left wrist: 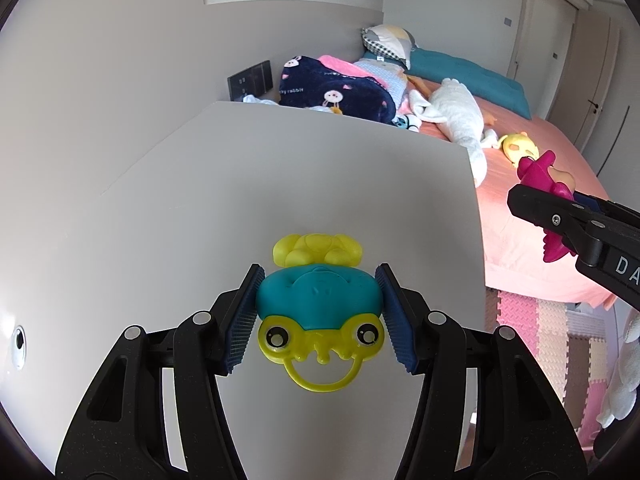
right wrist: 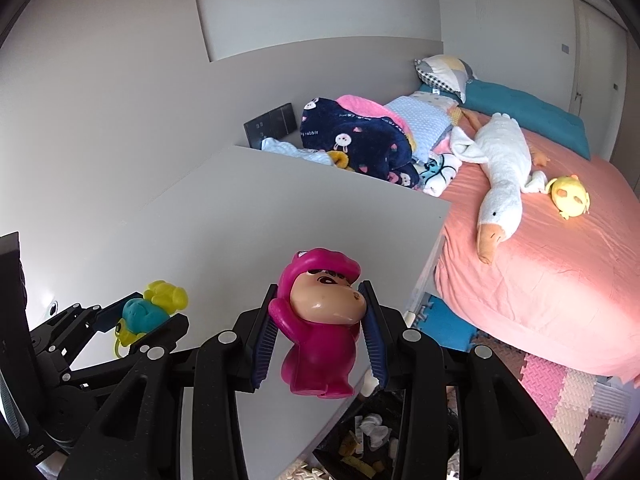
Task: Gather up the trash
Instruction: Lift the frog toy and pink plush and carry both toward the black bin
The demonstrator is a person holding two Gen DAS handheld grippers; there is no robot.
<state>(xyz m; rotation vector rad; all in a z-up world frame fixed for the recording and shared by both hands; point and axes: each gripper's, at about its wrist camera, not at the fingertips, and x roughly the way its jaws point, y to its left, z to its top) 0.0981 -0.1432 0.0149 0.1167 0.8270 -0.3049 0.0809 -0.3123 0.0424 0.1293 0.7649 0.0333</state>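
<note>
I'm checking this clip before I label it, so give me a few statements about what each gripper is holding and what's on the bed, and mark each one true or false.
1. The left gripper is closed on a teal and yellow toy. True.
2. The right gripper holds a green toy car. False: it grips a pink figure with a cartoon face.
3. A white plush goose lies on the pink bed. True.
4. The yellow plush chick sits on the grey tabletop. False: it lies on the bed beside the goose.
5. A bin with trash shows below the table edge in the right wrist view. True.
</note>
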